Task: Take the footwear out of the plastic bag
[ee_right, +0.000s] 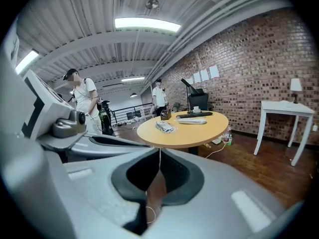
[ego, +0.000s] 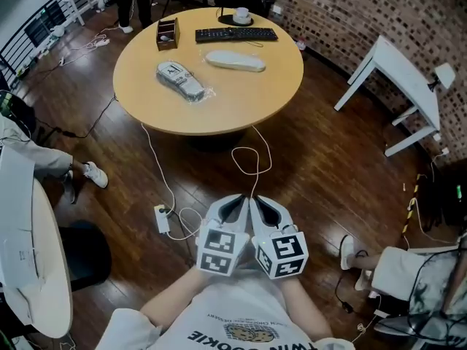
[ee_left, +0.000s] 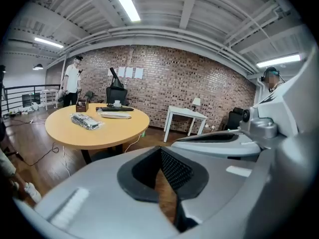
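The footwear in its clear plastic bag (ego: pixel 179 80) lies on the round wooden table (ego: pixel 241 104), far ahead of me. It also shows small in the left gripper view as the bag (ee_left: pixel 85 121) and in the right gripper view as the bag (ee_right: pixel 164 127). A pale flat shoe piece (ego: pixel 235 61) lies unbagged beside it. My left gripper (ego: pixel 235 198) and right gripper (ego: pixel 255 200) are held side by side close to my body, well short of the table. Both are shut with nothing between the jaws: left gripper (ee_left: pixel 160 149), right gripper (ee_right: pixel 159 151).
A keyboard (ego: pixel 236 34), a wooden box (ego: pixel 167 33) and a cup (ego: pixel 241 15) sit at the table's far side. Cables and a power strip (ego: pixel 162 218) lie on the wooden floor between me and the table. A white side table (ego: pixel 408 86) stands right; seated people's feet (ego: pixel 95 173) show at both sides.
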The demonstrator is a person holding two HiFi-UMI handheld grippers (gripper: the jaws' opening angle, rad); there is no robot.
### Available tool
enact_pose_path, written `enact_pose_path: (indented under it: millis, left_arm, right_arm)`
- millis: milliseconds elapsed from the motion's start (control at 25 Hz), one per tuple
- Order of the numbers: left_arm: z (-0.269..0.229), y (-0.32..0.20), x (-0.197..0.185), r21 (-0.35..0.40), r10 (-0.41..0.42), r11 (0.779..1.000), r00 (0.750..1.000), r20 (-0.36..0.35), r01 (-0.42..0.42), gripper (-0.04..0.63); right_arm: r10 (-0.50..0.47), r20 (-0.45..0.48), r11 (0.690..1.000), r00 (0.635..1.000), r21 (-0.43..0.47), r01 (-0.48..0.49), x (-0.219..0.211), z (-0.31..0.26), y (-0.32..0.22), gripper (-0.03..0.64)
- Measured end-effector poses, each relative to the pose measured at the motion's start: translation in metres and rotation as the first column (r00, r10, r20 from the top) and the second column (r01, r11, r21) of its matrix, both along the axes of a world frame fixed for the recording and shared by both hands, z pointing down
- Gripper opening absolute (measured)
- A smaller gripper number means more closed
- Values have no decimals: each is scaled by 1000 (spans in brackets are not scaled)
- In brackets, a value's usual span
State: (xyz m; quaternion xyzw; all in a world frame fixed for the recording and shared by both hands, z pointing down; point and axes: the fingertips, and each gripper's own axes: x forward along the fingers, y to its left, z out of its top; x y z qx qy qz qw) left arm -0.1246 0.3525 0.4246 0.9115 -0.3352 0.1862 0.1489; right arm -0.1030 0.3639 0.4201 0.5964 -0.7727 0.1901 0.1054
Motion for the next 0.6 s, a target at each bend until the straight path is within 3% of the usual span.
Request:
enact_pose_path:
  millis: [400,600]
  left_arm:
    - [5,-64,24,-3,18,1000,1000,0,-18,6]
    - [14,-111,47,-2,-14,1000,1000,15,14,6]
  right_arm:
    - [15,3,1000,1000,1,-15,25,7,-67,6]
    - [-9,13,1000,1000,2,9,49,18,-116,6]
